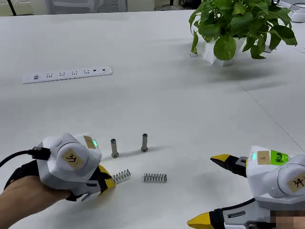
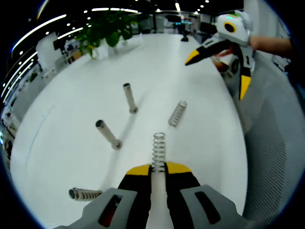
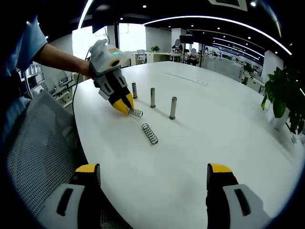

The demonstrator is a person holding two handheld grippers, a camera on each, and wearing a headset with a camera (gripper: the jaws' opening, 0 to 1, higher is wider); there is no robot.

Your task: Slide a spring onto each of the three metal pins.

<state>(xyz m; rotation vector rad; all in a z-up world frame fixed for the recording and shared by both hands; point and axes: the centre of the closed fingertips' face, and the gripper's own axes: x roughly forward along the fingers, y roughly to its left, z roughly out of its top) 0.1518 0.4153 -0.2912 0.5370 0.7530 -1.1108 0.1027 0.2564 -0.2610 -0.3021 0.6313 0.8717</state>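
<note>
1. Second spring in hand, I judge: the left gripper (image 2: 158, 168) has its jaws clenched on a spring (image 2: 158, 143) near the desk's (image 1: 157, 95) near edge.
2. The right gripper (image 3: 152, 168) has its jaws released and empty.
3. The next move calls for tipping the spring upright over a bare pin (image 1: 114, 148).

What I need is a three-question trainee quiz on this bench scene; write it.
1. True or false: the left gripper is shut on a spring.
2. How many metal pins stand without a spring? A one; B two; C three.
3. Fill in: the right gripper has its jaws ____.
Key: 1 true. 2 B; the third pin already carries a spring. 3 open.
</note>
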